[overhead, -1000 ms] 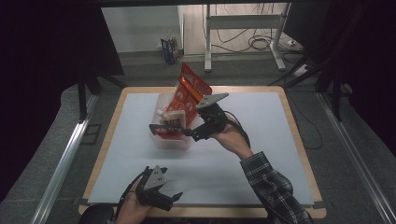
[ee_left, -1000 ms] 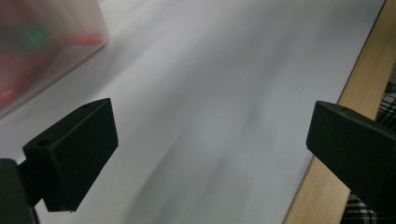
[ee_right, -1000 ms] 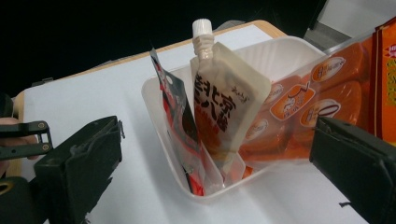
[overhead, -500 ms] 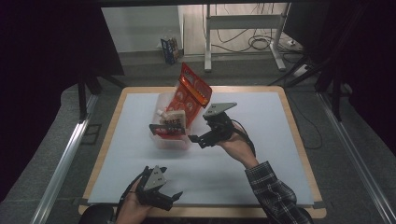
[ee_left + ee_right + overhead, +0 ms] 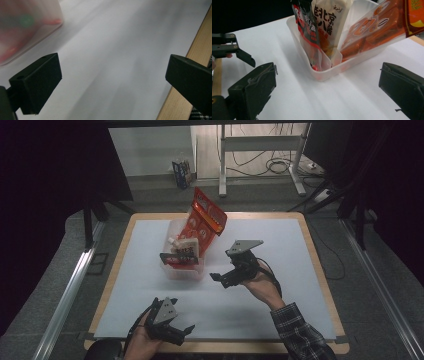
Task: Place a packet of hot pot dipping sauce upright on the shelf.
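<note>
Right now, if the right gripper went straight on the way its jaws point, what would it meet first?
The right gripper, jaws open, faces the clear plastic tub across bare white table cover. The tub's near corner looks first in line, with the red-and-black snack packet just behind that wall. Depth is hard to judge.

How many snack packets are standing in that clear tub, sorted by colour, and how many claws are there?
Large orange-red packets: 1
Cream packets with dark lettering: 1
Red-and-black packets: 1
Clear tubs: 1
Claws, left claw and right claw, both open and holding nothing: 2
Total: 6
</note>
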Demonstrator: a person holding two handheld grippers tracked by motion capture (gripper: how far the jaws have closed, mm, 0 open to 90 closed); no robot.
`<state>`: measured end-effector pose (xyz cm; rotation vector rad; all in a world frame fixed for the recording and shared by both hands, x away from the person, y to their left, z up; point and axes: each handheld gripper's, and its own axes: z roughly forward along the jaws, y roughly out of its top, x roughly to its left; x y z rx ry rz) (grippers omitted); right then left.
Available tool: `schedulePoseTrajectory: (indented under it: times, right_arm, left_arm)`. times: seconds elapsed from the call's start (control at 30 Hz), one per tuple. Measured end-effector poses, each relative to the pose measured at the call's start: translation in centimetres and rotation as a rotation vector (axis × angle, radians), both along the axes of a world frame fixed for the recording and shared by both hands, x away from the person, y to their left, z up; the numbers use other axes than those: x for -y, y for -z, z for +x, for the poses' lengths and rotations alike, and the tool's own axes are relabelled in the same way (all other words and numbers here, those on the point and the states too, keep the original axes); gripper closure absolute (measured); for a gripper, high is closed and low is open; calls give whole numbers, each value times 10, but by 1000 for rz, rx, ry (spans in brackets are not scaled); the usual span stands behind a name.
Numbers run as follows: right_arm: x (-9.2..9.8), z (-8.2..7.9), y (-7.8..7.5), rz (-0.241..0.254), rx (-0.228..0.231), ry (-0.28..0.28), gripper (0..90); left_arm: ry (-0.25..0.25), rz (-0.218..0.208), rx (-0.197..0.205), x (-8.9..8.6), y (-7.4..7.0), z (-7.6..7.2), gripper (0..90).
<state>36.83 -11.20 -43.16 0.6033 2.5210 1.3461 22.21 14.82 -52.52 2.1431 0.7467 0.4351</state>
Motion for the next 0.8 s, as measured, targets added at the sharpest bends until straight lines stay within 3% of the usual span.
schedulePoseTrajectory:
  times: [0.5,0.8]
  right_arm:
    - [32,-24,6,9,45,56,2]
    - [59,-35,22,-7,67,117,4]
  left_arm:
    - [-14,8,7,-3,-1,1,0]
    - [-22,9,5,-3,-1,1,0]
